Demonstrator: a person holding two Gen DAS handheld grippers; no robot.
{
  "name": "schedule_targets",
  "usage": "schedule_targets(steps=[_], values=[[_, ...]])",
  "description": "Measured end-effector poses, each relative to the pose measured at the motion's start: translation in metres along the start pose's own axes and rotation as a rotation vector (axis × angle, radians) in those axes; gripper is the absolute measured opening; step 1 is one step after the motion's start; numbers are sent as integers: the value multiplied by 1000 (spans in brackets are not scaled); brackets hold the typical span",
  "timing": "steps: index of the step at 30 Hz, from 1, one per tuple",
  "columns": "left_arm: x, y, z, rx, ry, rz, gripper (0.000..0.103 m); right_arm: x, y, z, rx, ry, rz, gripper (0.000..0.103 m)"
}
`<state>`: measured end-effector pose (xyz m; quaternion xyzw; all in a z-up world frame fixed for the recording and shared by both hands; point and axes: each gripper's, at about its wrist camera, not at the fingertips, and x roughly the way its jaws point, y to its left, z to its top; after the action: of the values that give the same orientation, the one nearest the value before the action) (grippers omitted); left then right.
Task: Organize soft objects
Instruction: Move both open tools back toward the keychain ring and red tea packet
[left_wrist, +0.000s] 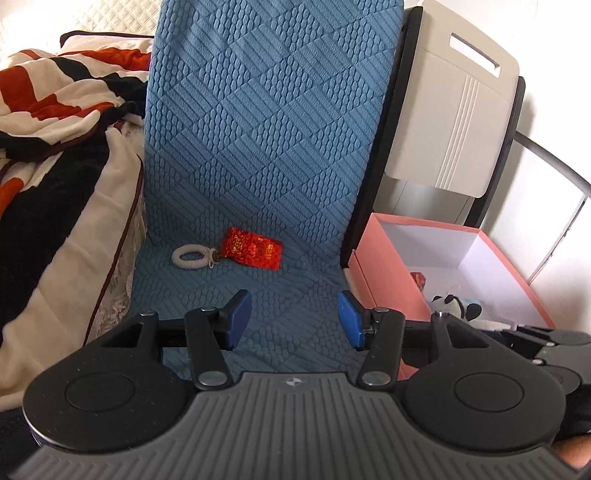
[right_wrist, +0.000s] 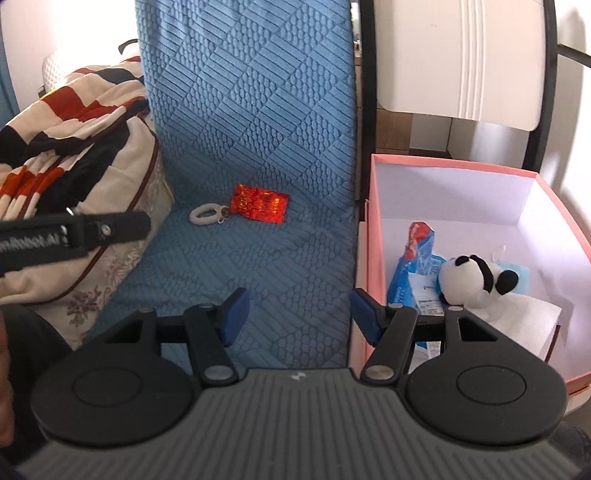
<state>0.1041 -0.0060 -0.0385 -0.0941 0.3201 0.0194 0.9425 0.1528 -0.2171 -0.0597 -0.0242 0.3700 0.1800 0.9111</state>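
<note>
Blue-padded left tongs (left_wrist: 294, 319) and right tongs (right_wrist: 300, 315) apart, empty, above blue cushion (left_wrist: 266, 129).

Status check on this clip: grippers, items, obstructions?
Left gripper and right gripper open, empty. Red packet and white hair tie loose on blue cushion. Panda plush in pink box. Path clear.
</note>
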Motion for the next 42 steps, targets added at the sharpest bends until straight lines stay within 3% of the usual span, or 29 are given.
schedule_targets(steps=[18, 32, 42], values=[[42, 35, -22, -62, 33, 61, 58, 25, 10, -5, 4, 14, -1, 63], [82, 41, -3, -79, 64, 38, 58, 55, 7, 4, 16, 13, 22, 63], [116, 60, 17, -92, 124, 64, 58, 79, 4, 26, 24, -4, 67, 63]])
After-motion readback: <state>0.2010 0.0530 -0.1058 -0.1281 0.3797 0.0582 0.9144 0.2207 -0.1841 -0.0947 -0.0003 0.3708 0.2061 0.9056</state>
